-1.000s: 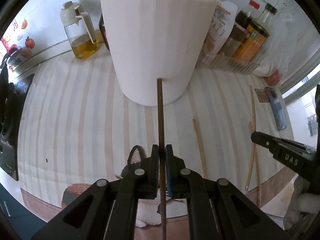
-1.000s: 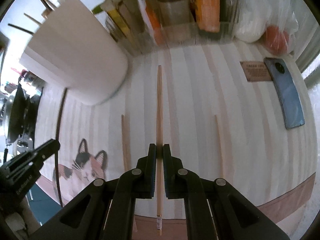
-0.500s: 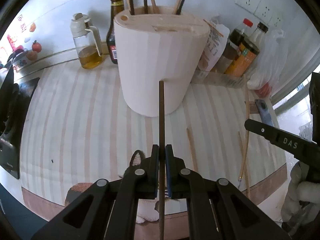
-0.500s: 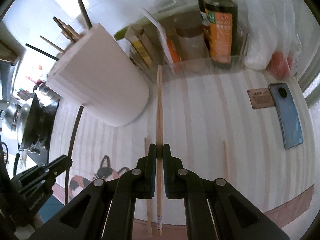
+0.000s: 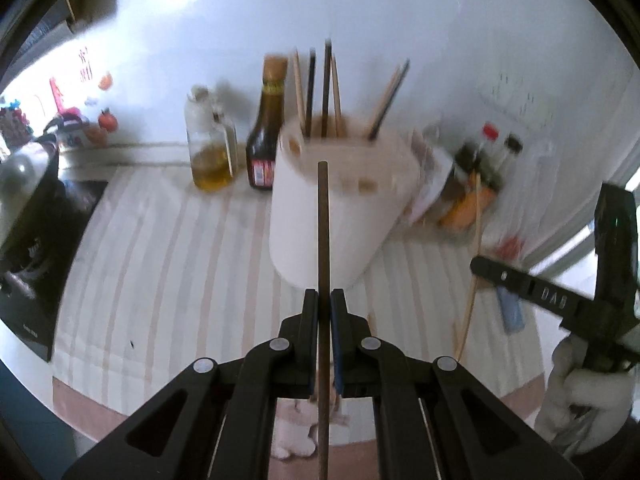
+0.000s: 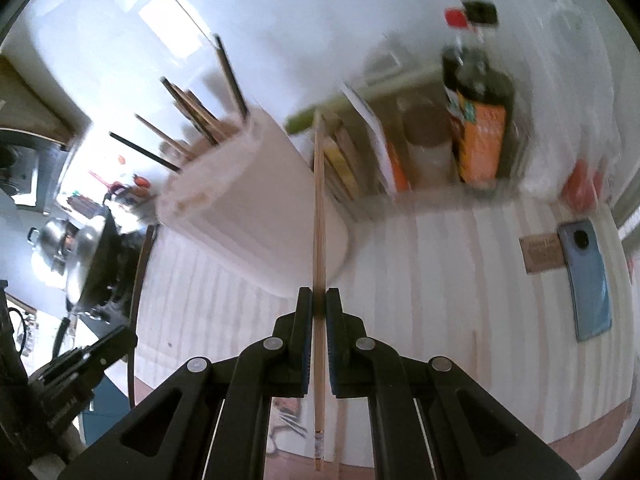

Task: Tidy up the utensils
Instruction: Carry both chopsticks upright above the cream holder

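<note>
**Both grippers raised, one chopstick clamped in each**

Since the earlier frames, both grippers have risen above the striped mat (image 5: pixel 168 264); the top of the white utensil holder (image 5: pixel 340 216) has come into view. The left gripper (image 5: pixel 324 296) has its jaws closed narrow on a dark chopstick (image 5: pixel 323 220), whose tip overlaps the holder's front rim in the left wrist view. The right gripper (image 6: pixel 319 294) has its jaws closed narrow on a light bamboo chopstick (image 6: pixel 319 208), pointing past the holder's right side. The holder stands near the mat's rear edge, with several chopsticks upright inside. At least one more chopstick appears to lie near the mat's right edge; motion blur prevents confirmation. A blue phone (image 6: pixel 586 280) lies near the right edge.
</note>
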The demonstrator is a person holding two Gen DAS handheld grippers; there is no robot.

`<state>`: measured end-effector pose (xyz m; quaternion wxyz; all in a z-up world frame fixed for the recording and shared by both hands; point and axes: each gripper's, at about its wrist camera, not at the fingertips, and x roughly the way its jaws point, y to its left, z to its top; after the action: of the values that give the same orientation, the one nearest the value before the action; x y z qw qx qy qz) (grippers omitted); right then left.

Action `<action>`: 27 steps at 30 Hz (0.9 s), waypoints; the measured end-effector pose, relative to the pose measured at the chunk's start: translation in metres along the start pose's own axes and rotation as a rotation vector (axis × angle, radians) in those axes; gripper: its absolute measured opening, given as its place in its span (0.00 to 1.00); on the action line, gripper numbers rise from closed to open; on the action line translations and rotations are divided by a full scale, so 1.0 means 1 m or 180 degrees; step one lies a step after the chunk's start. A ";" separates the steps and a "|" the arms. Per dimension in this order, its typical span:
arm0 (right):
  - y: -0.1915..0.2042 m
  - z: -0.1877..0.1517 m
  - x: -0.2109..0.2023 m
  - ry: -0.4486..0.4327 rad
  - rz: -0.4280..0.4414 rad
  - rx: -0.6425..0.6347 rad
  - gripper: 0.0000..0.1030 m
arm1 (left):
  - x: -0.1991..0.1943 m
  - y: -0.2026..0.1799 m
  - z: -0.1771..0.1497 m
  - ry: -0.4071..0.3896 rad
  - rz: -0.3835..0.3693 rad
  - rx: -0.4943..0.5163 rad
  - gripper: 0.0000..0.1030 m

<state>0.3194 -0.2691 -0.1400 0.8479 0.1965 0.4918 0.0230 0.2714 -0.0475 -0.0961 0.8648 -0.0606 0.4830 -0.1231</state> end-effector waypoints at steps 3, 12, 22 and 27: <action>0.013 0.014 -0.010 -0.0109 0.0079 -0.0056 0.06 | -0.013 0.001 0.022 -0.0186 -0.0007 -0.0032 0.03; 0.051 0.064 -0.034 -0.0488 0.0209 -0.0213 0.06 | -0.029 -0.010 0.083 -0.0643 0.0057 0.0068 0.03; 0.072 0.124 -0.040 -0.0825 0.0178 -0.0247 0.06 | -0.021 -0.018 0.142 -0.0912 0.0077 0.0126 0.03; 0.072 0.147 -0.037 -0.1002 0.0192 -0.0193 0.06 | -0.007 -0.012 0.170 -0.0984 0.0063 0.0072 0.03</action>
<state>0.4354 -0.2567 -0.0190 0.9190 0.1866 0.3458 0.0322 0.4104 -0.0590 0.0018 0.9307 -0.0644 0.3432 -0.1092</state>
